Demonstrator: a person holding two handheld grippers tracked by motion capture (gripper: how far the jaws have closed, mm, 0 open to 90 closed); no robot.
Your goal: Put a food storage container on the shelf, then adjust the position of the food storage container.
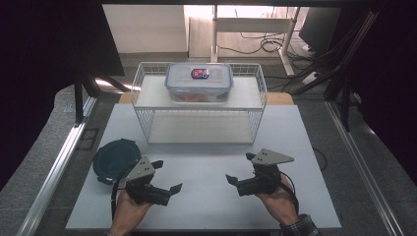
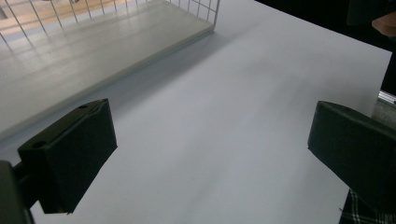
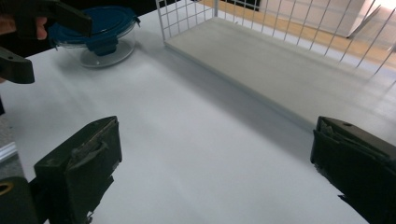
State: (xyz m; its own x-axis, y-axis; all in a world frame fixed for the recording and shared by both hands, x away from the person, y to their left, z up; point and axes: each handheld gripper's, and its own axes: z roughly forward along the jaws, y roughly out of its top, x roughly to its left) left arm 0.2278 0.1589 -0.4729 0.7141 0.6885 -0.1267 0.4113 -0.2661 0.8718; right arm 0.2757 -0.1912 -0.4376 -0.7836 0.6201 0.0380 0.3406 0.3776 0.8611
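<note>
Above the white table [image 1: 206, 206], the left gripper [image 1: 166, 178] and right gripper [image 1: 240, 169] were held with jaws spread, gripping nothing. Just beside the left gripper stood the blue-lidded round container [image 1: 114, 158]; a clear rectangular box [image 1: 198, 82] rested on the wire rack [image 1: 260, 105] beyond.

There is one round glass container with a blue lid [image 1: 114, 160], one rectangular clear plastic container with a blue-grey lid [image 1: 198, 82], one white wire two-tier rack [image 1: 142, 101] and two black handheld grippers.
</note>
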